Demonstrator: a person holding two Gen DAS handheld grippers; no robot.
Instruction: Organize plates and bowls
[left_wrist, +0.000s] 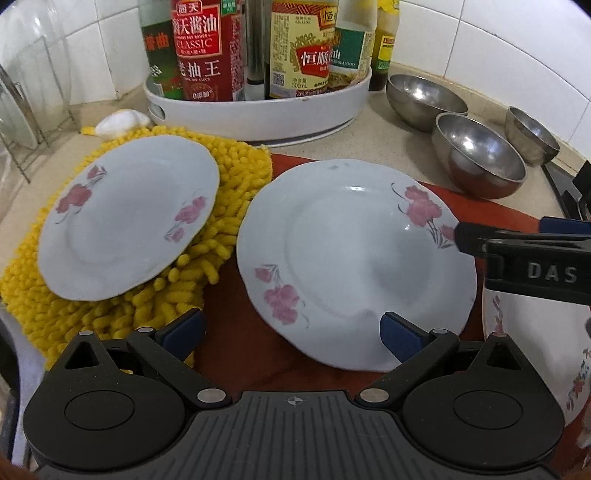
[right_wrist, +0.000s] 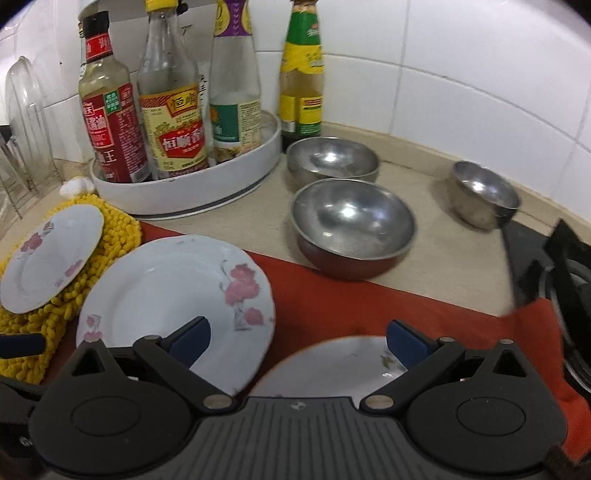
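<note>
Three flowered plates out here: one (right_wrist: 48, 258) on the yellow mat, one (right_wrist: 173, 306) on red cloth, one (right_wrist: 332, 365) nearest. Three steel bowls (right_wrist: 352, 225) (right_wrist: 332, 158) (right_wrist: 482, 192). Five bottles, counting the green-capped one (right_wrist: 301, 74).

The third plate (right_wrist: 332, 365) lies half hidden beneath the right tongs (right_wrist: 299, 341), and the bottle tops are cropped.

small plate (left_wrist: 127, 218) on mat (left_wrist: 229, 192) | large plate (left_wrist: 354, 258) right of it | three bowls (left_wrist: 480, 155) behind-right | bottle tray (left_wrist: 258, 110) behind
</note>
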